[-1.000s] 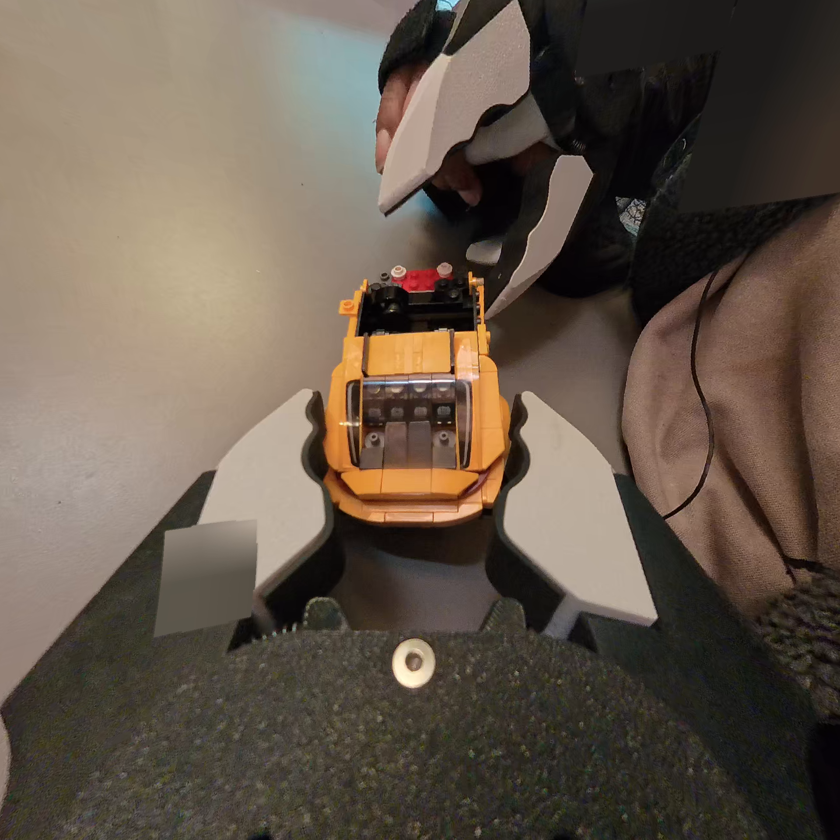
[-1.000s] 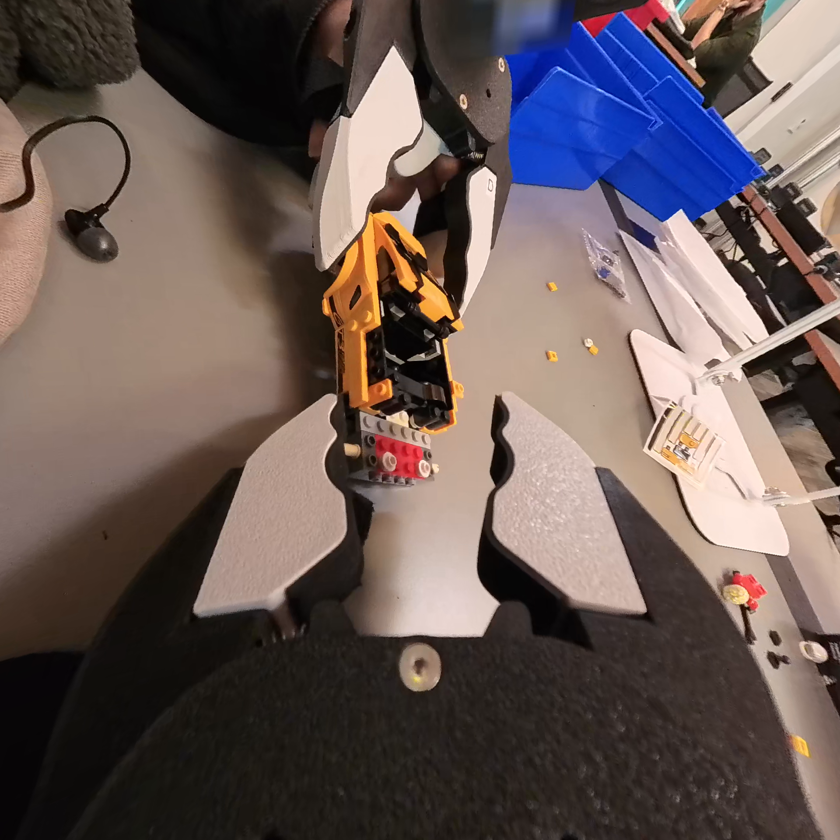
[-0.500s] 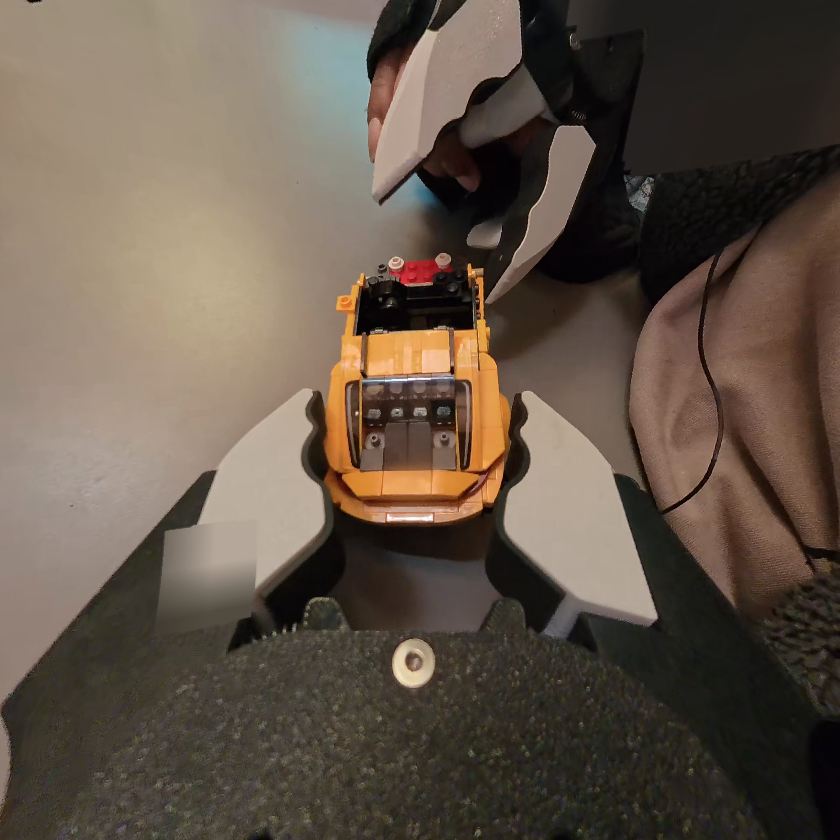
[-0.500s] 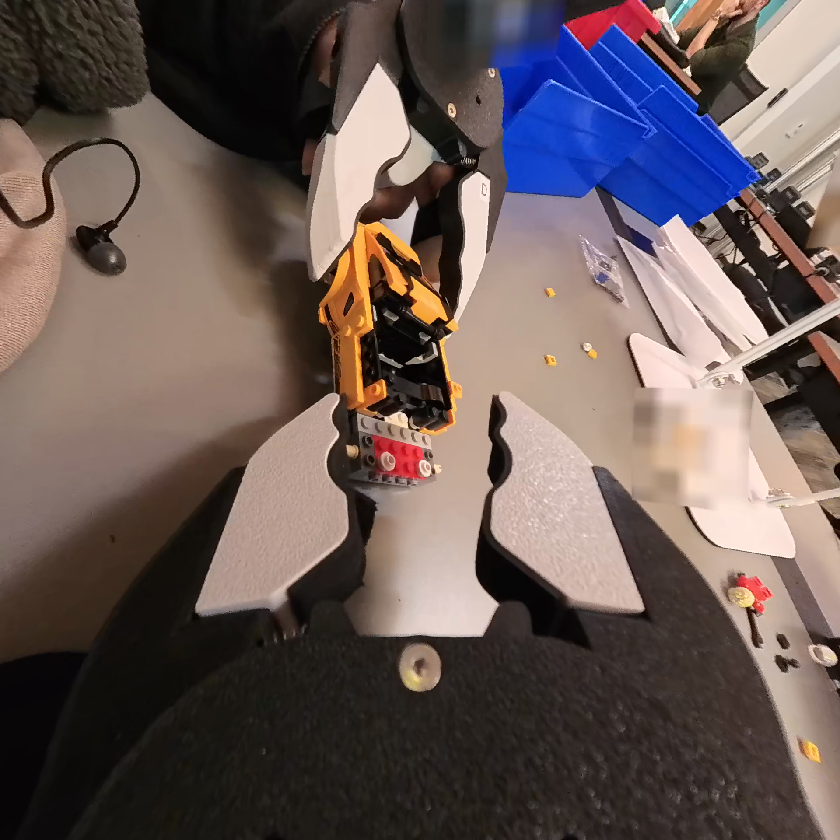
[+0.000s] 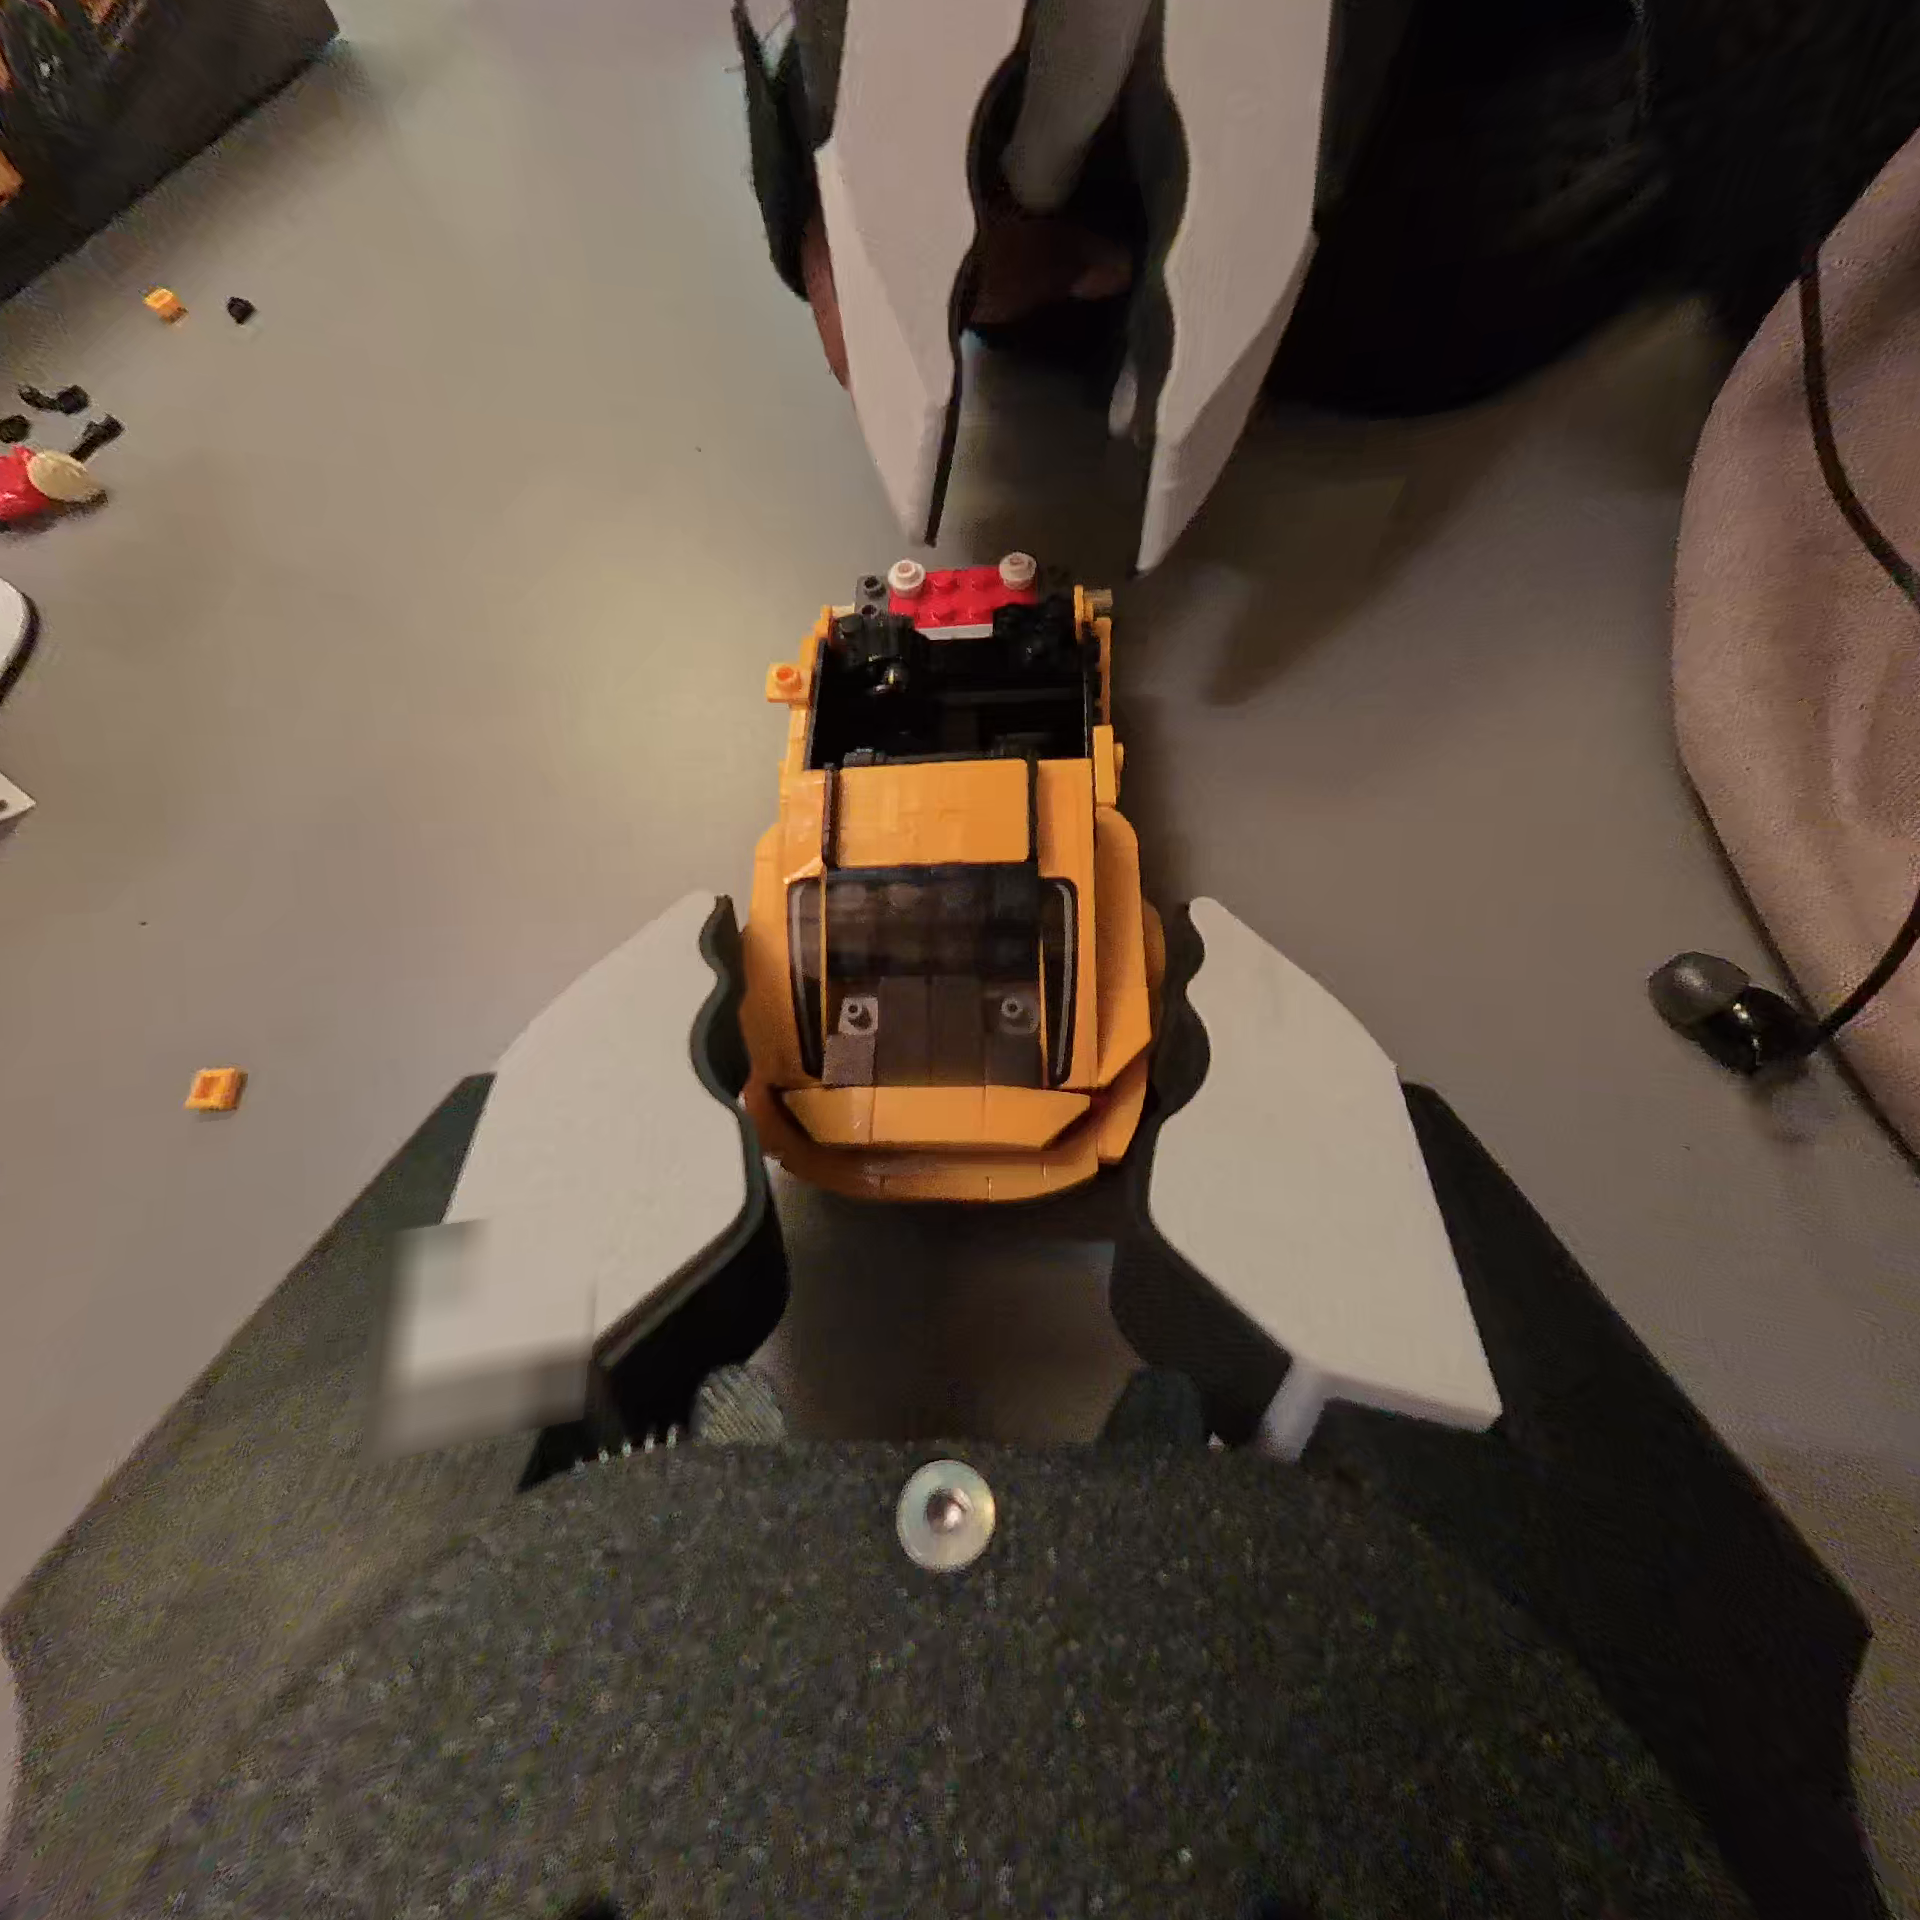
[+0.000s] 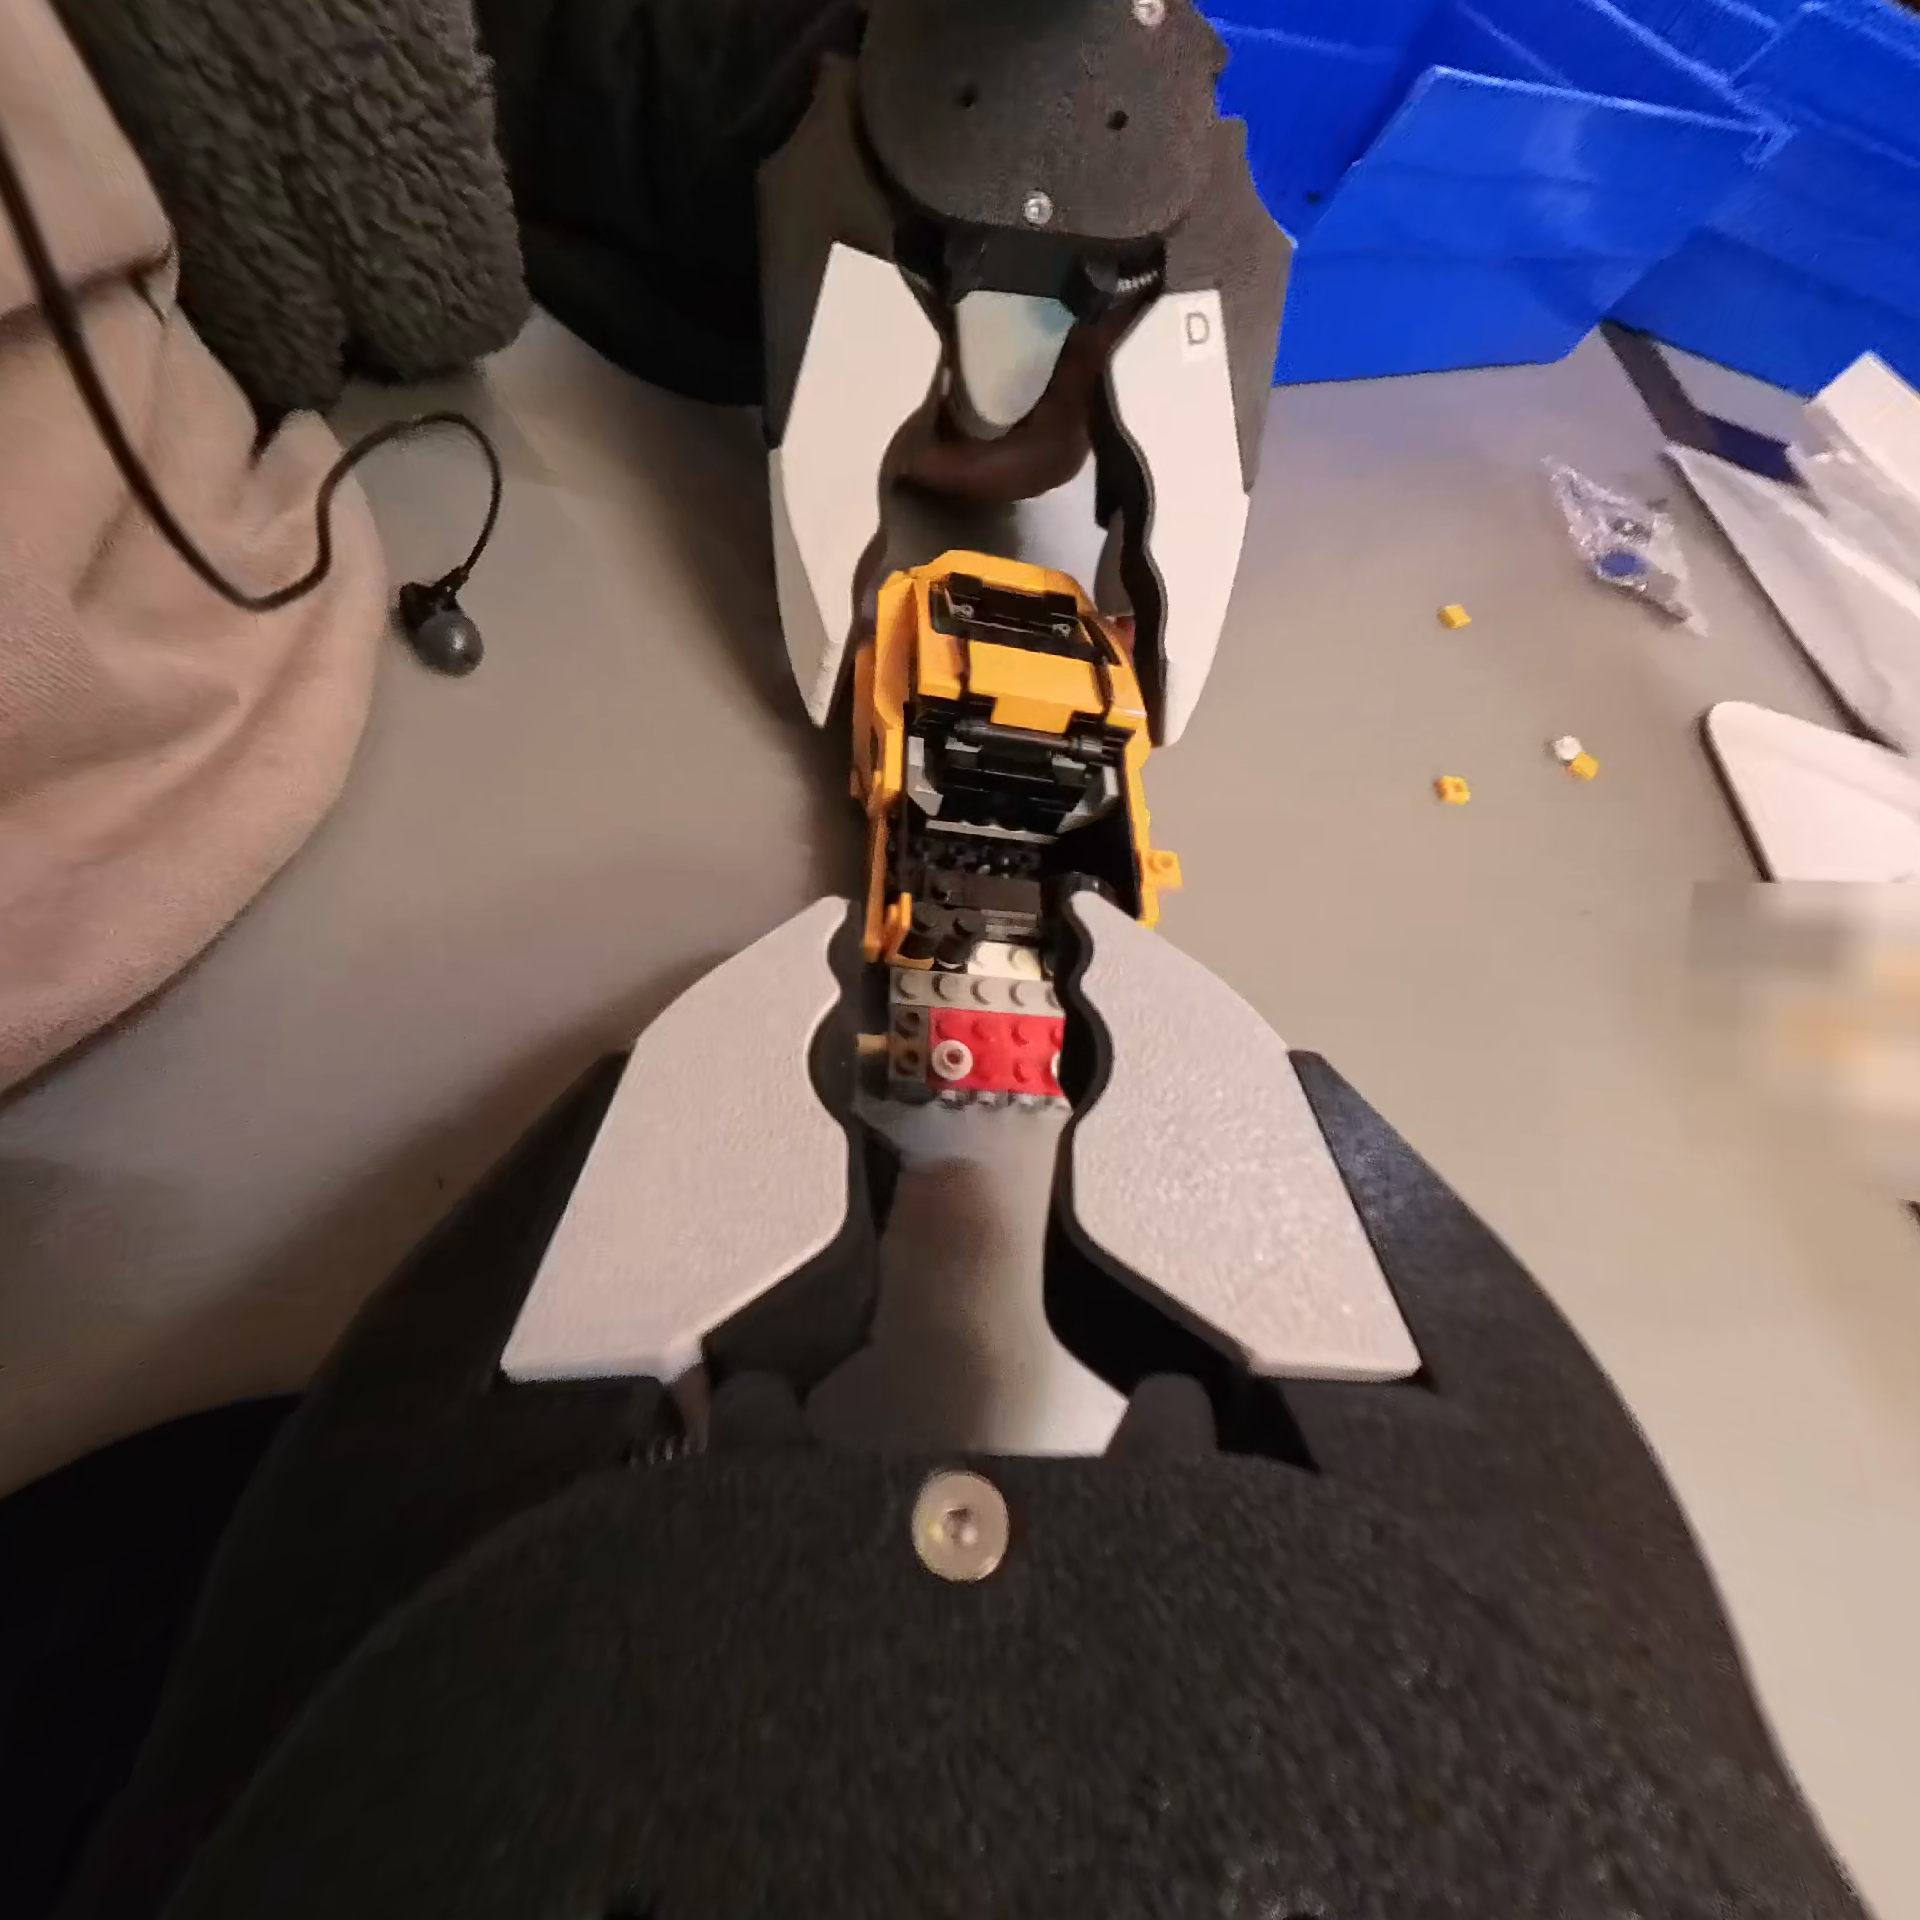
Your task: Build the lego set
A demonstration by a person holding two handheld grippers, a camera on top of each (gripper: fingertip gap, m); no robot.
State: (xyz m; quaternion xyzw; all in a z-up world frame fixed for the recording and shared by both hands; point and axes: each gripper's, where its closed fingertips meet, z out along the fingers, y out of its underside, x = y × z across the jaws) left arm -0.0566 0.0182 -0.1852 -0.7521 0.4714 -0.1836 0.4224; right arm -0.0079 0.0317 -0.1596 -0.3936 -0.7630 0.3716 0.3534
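Note:
An orange brick car (image 5: 935,831) with a black cockpit sits between the pads of my left gripper (image 5: 953,914), which press on its front flanks. The same car shows in the right wrist view (image 6: 997,665), with my left gripper (image 6: 997,727) on its far end. My right gripper (image 6: 961,914) faces it head on. Its pads lie close against the sides of the red and grey rear block (image 6: 992,1049). In the left wrist view my right gripper (image 5: 1034,551) comes down at the car's rear, by the red block (image 5: 956,587).
Blue bins (image 6: 1558,208) stand at the back right. White sheets (image 6: 1818,800), a clear bag (image 6: 1621,540) and small loose orange pieces (image 6: 1455,618) lie to the right. A black cable with a pod (image 6: 447,639) and beige cloth (image 6: 125,727) lie to the left. More loose pieces (image 5: 213,1091) lie on the grey table.
My right gripper's fingers have narrowed and moved in around the car's red and grey rear block. The car has swung in line with my right gripper. My left gripper's grasp on the car is unchanged.

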